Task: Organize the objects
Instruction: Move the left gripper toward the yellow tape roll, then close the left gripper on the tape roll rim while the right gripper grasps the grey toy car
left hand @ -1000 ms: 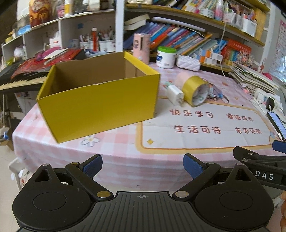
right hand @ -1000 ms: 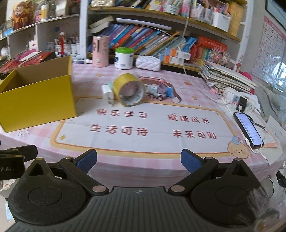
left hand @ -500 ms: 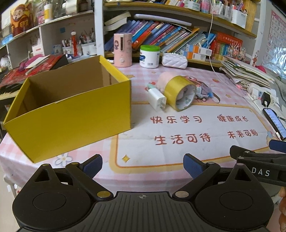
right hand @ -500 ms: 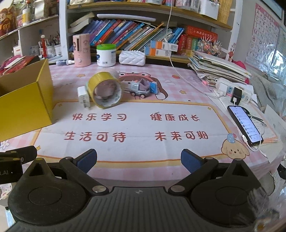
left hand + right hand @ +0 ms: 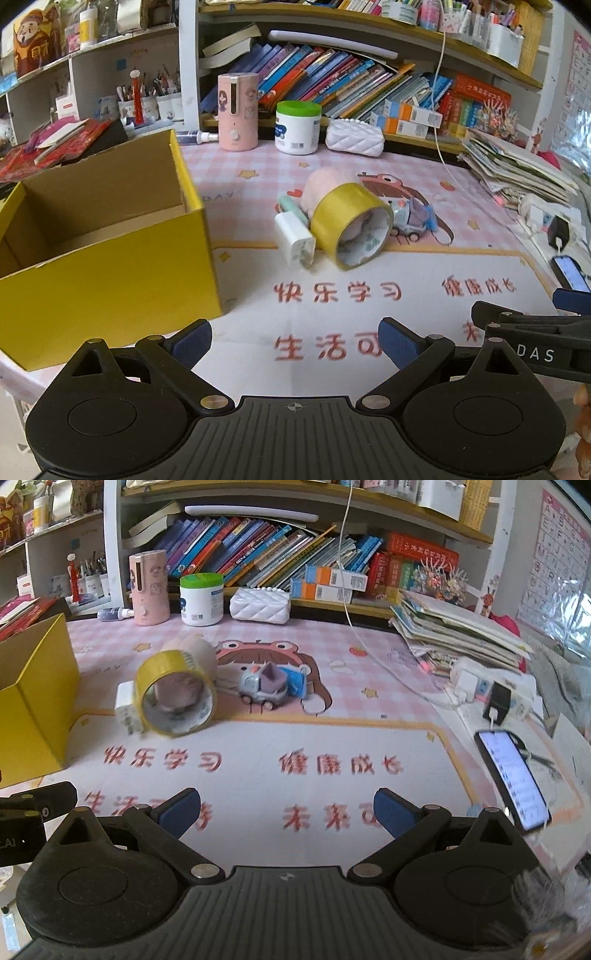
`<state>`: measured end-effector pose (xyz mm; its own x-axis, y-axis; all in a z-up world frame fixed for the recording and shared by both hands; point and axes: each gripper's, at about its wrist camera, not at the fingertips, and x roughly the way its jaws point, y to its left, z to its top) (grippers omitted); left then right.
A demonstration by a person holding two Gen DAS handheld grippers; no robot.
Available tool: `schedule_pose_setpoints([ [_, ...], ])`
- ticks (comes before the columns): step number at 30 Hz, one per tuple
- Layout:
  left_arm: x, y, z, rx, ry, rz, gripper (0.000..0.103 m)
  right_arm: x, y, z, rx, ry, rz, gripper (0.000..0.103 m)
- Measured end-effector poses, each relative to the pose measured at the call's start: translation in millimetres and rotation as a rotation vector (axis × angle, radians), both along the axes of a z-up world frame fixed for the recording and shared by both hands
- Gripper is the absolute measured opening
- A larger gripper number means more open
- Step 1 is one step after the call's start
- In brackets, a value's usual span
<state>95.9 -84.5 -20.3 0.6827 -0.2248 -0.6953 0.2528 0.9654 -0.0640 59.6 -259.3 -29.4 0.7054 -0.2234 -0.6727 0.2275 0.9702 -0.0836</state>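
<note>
An open yellow cardboard box [image 5: 107, 280] stands at the table's left; its corner shows in the right wrist view [image 5: 33, 698]. It looks empty. A yellow tape roll [image 5: 351, 225] [image 5: 175, 692] lies on its side mid-table, a pink object [image 5: 325, 184] behind it. A white charger [image 5: 295, 240] [image 5: 127, 705] leans against the roll's left. A small grey toy car [image 5: 410, 218] [image 5: 264, 685] sits to its right. My left gripper [image 5: 293, 341] and right gripper [image 5: 286, 812] are both open and empty, near the front edge, short of these objects.
A smartphone [image 5: 513, 779] lies at the right, with chargers and a power strip [image 5: 491, 698] behind it. A paper stack [image 5: 458, 631], a white pouch [image 5: 260, 603], a white jar [image 5: 201, 598] and a pink canister [image 5: 149, 587] line the back, below bookshelves.
Both grippers have moved forward over the table toward the tape roll and toy car. The box has slid left in both views. The jaws stay open.
</note>
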Motion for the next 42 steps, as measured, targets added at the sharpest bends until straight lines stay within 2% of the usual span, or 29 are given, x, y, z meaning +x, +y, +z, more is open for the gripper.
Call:
schedule_pose_setpoints([
  [13,31.5,-47.4,5.8,0.025,-0.032,0.072,0.097,51.2,-52.4,4.0,0.048,-0.031,0.093,0.099],
  [15,36.2,-53.8,4.7,0.022,-0.037,0.079,0.094,57.5,-58.8,4.2,0.061,-0.039,0.109,0.099],
  [22,59.6,-70.0,-0.9,0.054,-0.056,0.137,0.074,75.7,-77.7,4.3,0.102,-0.08,0.154,0.097],
  [24,69.9,-81.2,-7.8,0.14,-0.039,0.126,0.06,79.9,-81.0,2.7,0.101,-0.077,0.161,0.097],
  [25,74.0,-86.0,-11.4,0.176,-0.029,0.118,0.049,81.9,-82.5,1.8,0.1,-0.074,0.166,0.097],
  [26,78.6,-90.2,-15.6,0.199,-0.022,0.114,0.043,83.8,-84.3,1.0,0.098,-0.071,0.171,0.097],
  [29,88.5,-97.0,-23.0,0.217,-0.018,0.117,0.038,87.5,-88.1,-1.8,0.099,-0.062,0.193,0.097],
  [34,102.9,-112.7,-32.1,0.298,-0.05,0.112,0.038,90.2,-92.2,-5.6,0.088,-0.054,0.226,0.097],
  [37,107.7,-118.5,-35.9,0.336,-0.074,0.101,0.023,92.2,-93.7,-7.4,0.083,-0.045,0.238,0.097],
  [38,108.8,-119.1,-35.7,0.34,-0.075,0.1,0.023,93.1,-94.2,-7.9,0.082,-0.043,0.242,0.097],
  [39,110.0,-117.2,-33.9,0.324,-0.067,0.101,0.022,94.3,-94.7,-8.3,0.081,-0.042,0.246,0.097],
  [40,110.3,-114.5,-31.4,0.301,-0.059,0.104,0.013,95.6,-95.0,-8.6,0.08,-0.041,0.249,0.097],
  [42,107.2,-110.2,-25.6,0.276,-0.064,0.098,0.01,98.4,-95.8,-9.4,0.083,-0.043,0.251,0.097],
])
